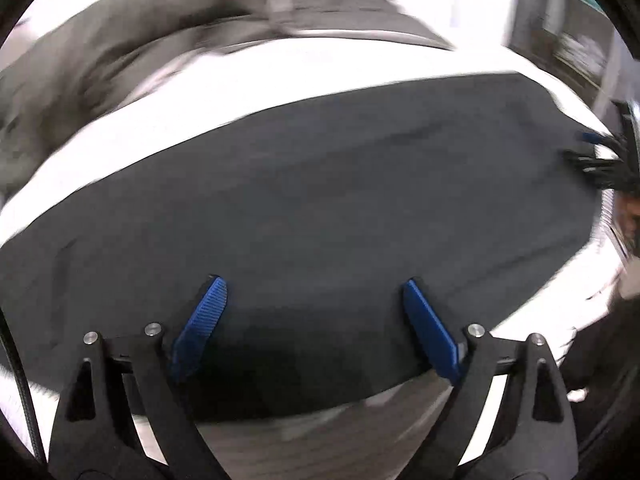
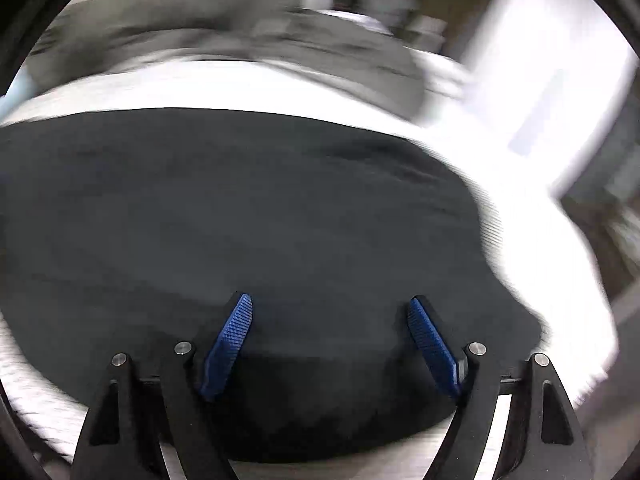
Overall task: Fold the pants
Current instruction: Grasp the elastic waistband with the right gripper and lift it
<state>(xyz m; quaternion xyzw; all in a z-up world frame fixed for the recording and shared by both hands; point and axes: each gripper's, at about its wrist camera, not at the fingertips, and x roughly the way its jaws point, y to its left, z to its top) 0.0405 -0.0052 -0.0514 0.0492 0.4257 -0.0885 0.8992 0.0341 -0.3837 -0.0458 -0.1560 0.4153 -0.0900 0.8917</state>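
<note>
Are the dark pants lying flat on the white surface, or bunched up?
Flat. The dark pants lie spread as one smooth sheet on the white surface, with only faint creases. How many layers they are folded into, I cannot tell.

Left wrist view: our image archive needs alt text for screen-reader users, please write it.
A dark, flat-lying fabric garment covers a white surface, blurred by motion. The left hand-held gripper hangs above its near edge, blue pads wide apart, holding nothing. Grey crumpled cloth lies beyond.
</note>
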